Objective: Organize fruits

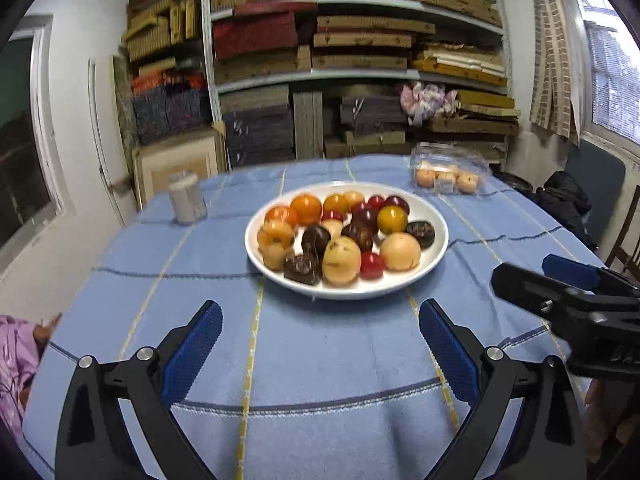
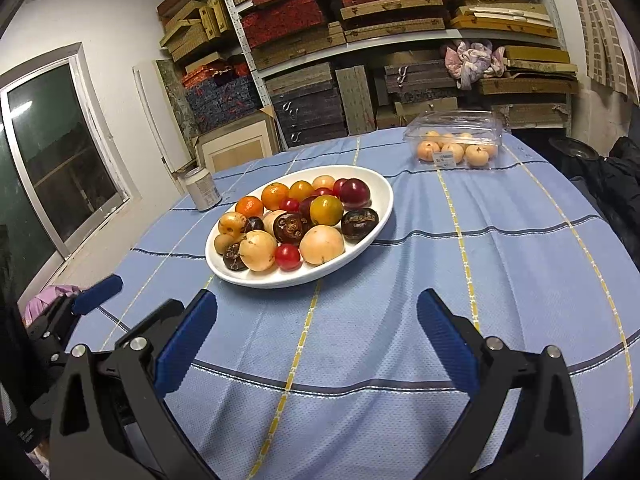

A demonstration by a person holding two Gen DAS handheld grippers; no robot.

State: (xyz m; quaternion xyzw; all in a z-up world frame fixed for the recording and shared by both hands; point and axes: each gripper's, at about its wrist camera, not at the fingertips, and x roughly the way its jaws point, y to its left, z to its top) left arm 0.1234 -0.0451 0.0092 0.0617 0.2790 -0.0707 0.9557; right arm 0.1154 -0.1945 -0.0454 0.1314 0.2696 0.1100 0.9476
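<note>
- A white oval plate (image 2: 376,216) is sitting near the middle of the table, on a blue checked tablecloth (image 2: 500,264), and is carrying a heap of mixed fruits (image 2: 296,224).
- The fruits are showing as orange tangerines (image 2: 275,195), small red tomatoes (image 2: 287,257), dark purple plums (image 2: 355,193), dark brown shrivelled pieces (image 2: 359,222) and pale yellow-tan rounds (image 2: 321,245); they are lying touching one another in loose rows.
- In the right wrist view the plate's long axis is running from near-left to far-right; in the left wrist view it is lying roughly side to side, with the picture slightly blurred.
- The left gripper (image 1: 320,344) is hovering above the cloth just short of the plate, fingers spread wide and gripping nothing.
- The right gripper (image 2: 316,334) is likewise hanging over the cloth to the plate's near right, fingers well apart and empty.
- A clear plastic clamshell box (image 2: 454,132) holding pale orange fruits is standing at the far right of the table, well apart from the plate.
- A grey-white jar (image 2: 203,189) is standing at the far left edge.
- Bare cloth is lying between both grippers and the plate.
- Shelves of stacked boxes (image 2: 360,20) are filling the wall behind.
</note>
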